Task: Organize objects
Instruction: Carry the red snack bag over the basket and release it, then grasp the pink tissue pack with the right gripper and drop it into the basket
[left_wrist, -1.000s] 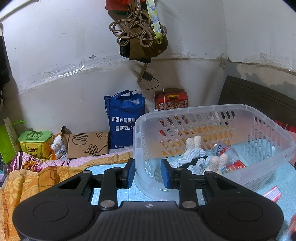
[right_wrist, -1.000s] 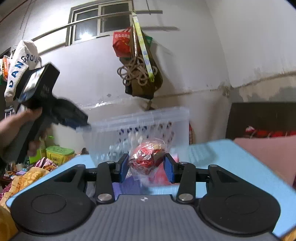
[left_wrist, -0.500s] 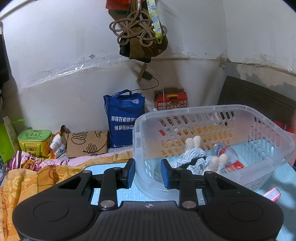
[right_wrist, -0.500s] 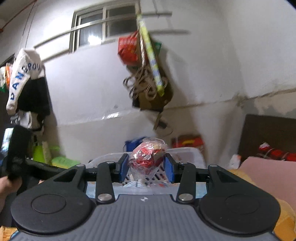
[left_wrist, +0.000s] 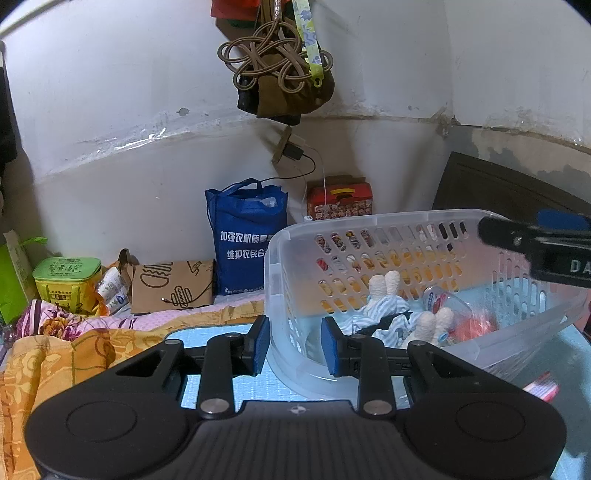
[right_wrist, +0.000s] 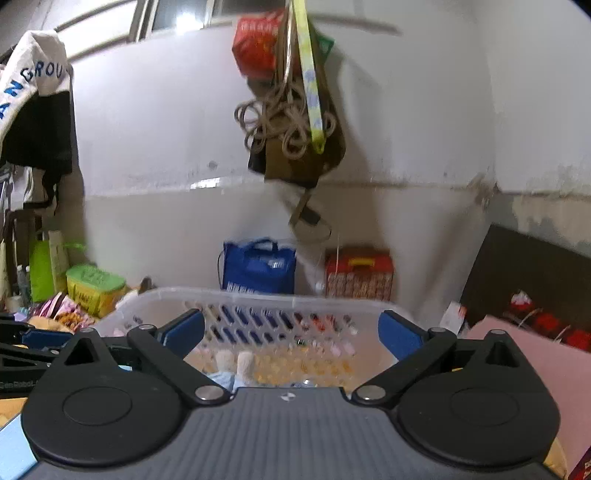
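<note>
A clear plastic basket (left_wrist: 373, 225) stands on a light blue mat (left_wrist: 207, 334). Inside lie a striped cloth doll with white limbs (left_wrist: 386, 295), a clear bottle (left_wrist: 439, 299) and a red snack packet (left_wrist: 476, 325). My left gripper (left_wrist: 293, 345) is shut on the basket's near wall, one pad outside and one inside. My right gripper (right_wrist: 291, 332) is wide open and empty above the basket (right_wrist: 258, 295); its arm shows at the right edge of the left wrist view (left_wrist: 535, 243). The doll (right_wrist: 232, 363) shows below it.
A blue tote bag (left_wrist: 247, 236), a red box (left_wrist: 340, 197), a brown paper bag (left_wrist: 171, 280) and a green tub (left_wrist: 66, 282) stand along the wall. An orange blanket (left_wrist: 55, 365) lies left. A red-edged packet (left_wrist: 541, 387) lies right of the basket. Rope and a bag (left_wrist: 284, 70) hang overhead.
My right gripper opened and let go of the red snack packet, which now lies in the basket. It moved over the basket. My left gripper kept its hold.
</note>
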